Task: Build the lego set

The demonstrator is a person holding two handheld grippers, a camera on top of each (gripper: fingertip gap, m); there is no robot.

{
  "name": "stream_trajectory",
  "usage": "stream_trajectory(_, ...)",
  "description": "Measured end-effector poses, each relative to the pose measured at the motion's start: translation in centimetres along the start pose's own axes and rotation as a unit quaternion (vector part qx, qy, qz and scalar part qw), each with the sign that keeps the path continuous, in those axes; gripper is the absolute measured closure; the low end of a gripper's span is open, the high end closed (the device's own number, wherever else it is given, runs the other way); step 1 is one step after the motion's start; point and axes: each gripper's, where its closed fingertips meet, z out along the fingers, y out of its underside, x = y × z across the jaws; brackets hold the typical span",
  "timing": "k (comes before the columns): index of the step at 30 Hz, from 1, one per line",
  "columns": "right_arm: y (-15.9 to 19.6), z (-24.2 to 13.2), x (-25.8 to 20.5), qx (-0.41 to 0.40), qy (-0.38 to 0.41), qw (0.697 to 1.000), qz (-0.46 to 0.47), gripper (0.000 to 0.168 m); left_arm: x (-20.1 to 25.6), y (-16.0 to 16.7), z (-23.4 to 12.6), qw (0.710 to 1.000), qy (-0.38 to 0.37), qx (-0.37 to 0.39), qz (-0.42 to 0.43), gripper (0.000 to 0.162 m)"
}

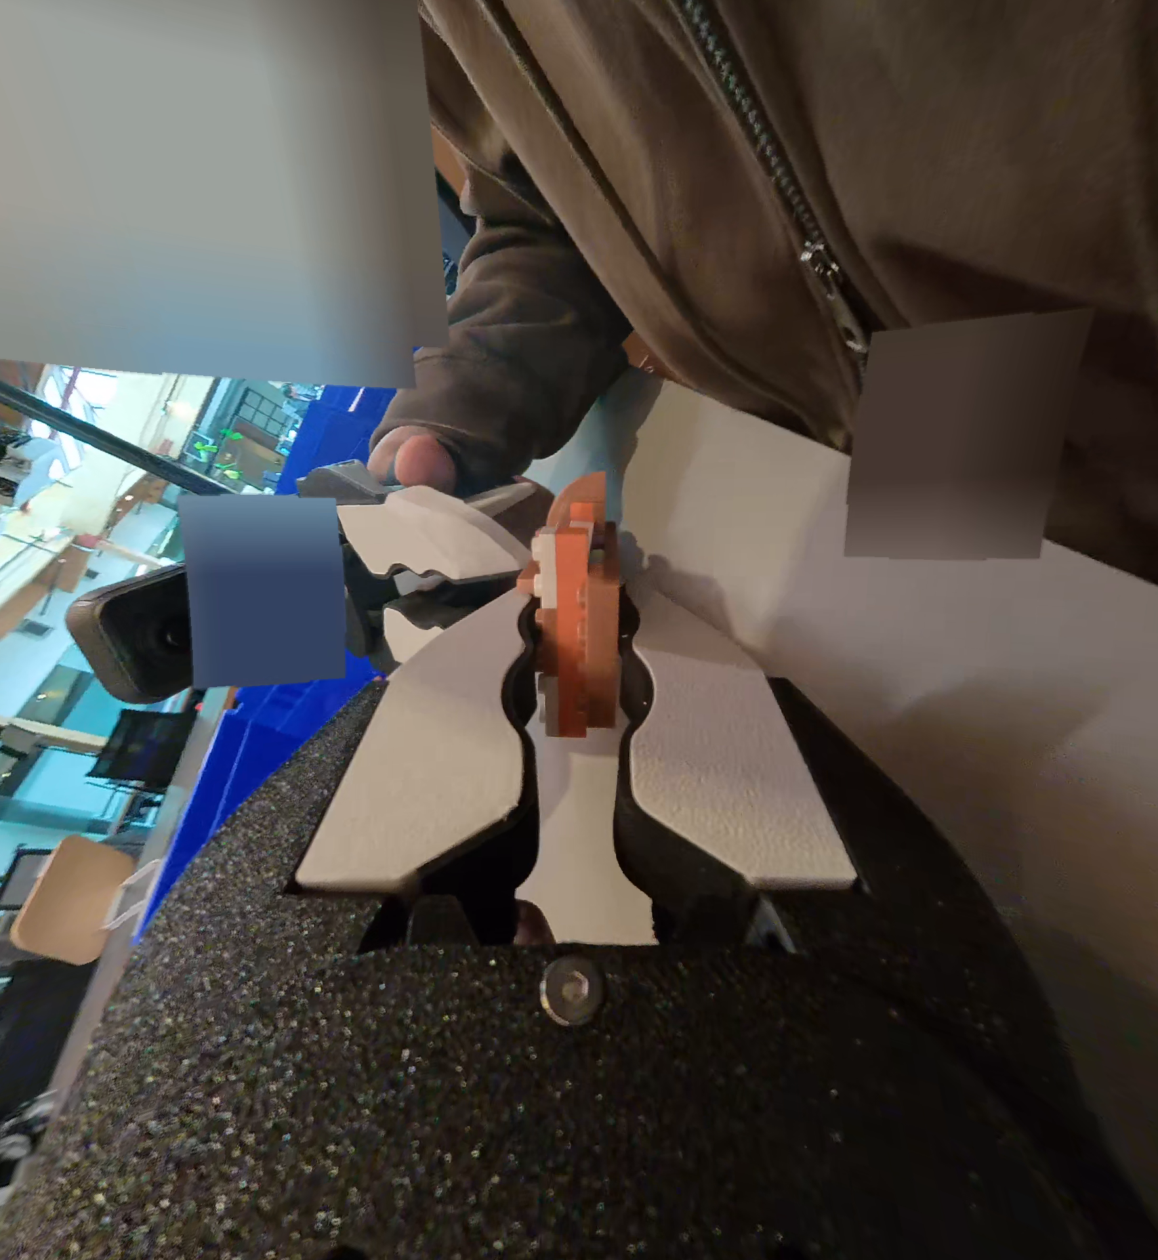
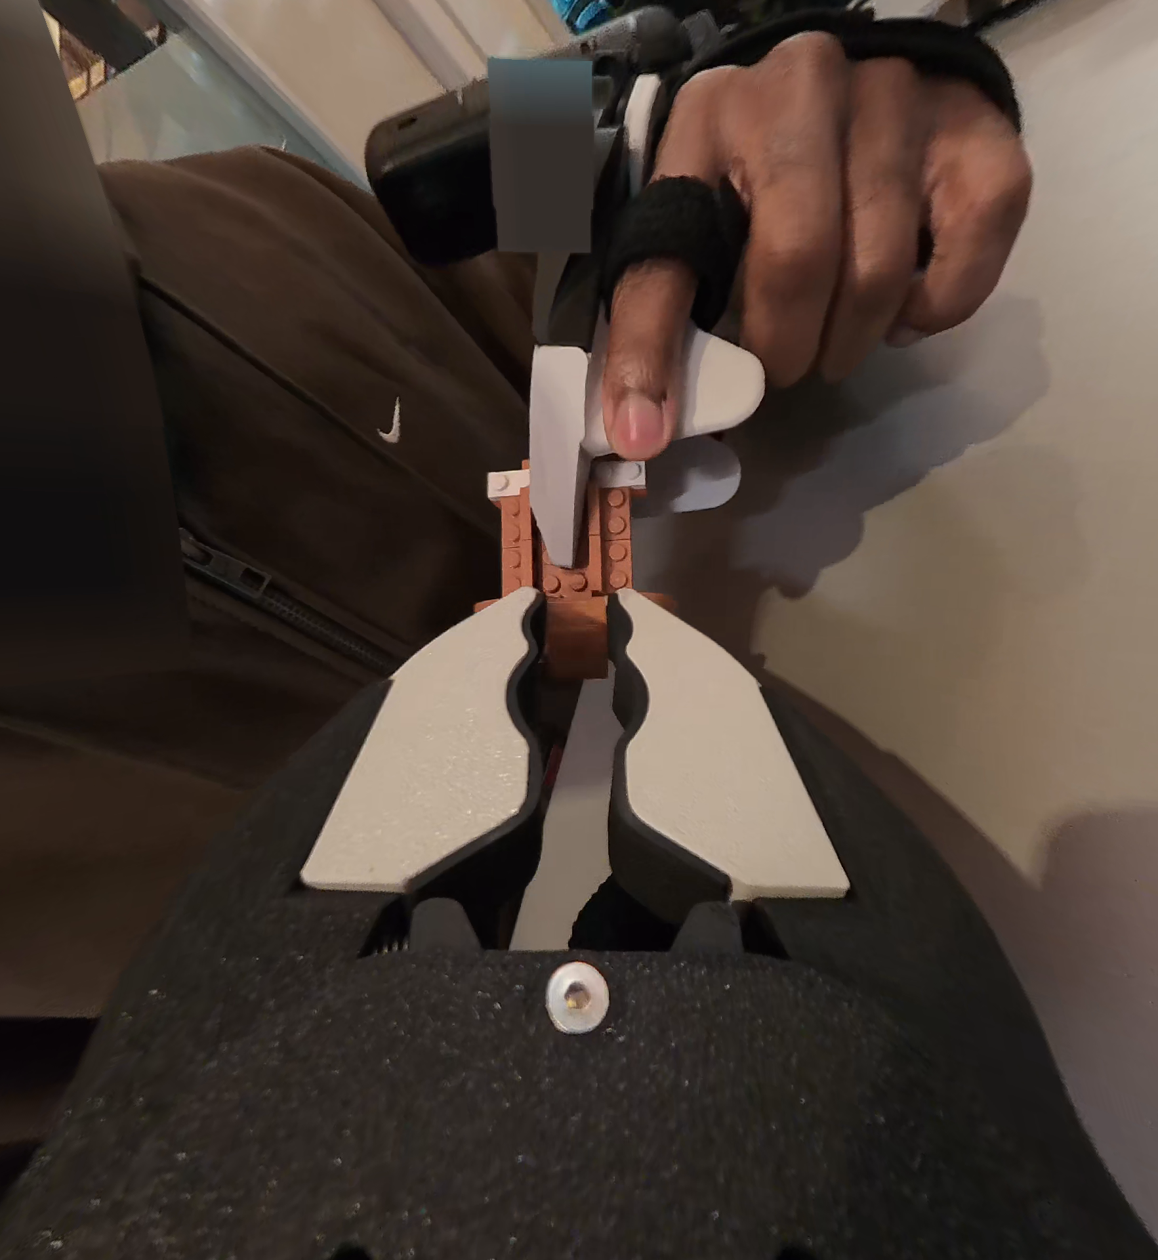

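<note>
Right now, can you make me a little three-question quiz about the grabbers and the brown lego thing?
1. True or false: both grippers are clamped on the same brown lego build.
2. Which colour are the small plates at the build's far end in the right wrist view? A) white B) green C) blue
3. What does the person's jacket close with?

Key:
1. True: the left gripper and the right gripper each pinch it.
2. A, the white plates.
3. A zipper.

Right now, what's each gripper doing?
Left gripper: fingers shut on the brown lego build.
Right gripper: fingers shut on the same build's other end.
</note>
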Motion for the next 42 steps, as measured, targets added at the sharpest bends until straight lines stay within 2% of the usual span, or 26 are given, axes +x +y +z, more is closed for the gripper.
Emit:
stream_trajectory(8,-1.4,-0.9,0.1,0.058,0.017,0.998,-0.031,0.152,-0.9,0.9,0.6,0.989,-0.051,-0.069,0.123,0.142)
stream_trajectory(19,-4.0,-1.4,-1.4,0.091,0.034,0.992,-0.081,0.152,-3.6,0.6,-0.3,0.933,-0.176,-0.137,0.283,0.142)
stream_trajectory(35,-6.4,-1.3,-2.9,0.169,0.019,0.978,-0.120,0.155,-4.7,-1.2,-1.0,0.920,-0.248,-0.109,0.284,0.142)
stream_trajectory(39,-7.2,-2.4,-1.2,0.213,0.058,0.970,-0.104,0.154,-4.8,0.4,-1.3,0.927,-0.245,-0.124,0.257,0.142)
stream_trajectory(42,-7.4,-4.2,-0.4,0.235,0.119,0.959,-0.100,0.153,-4.9,1.5,-2.0,0.932,-0.246,-0.133,0.231,0.142)
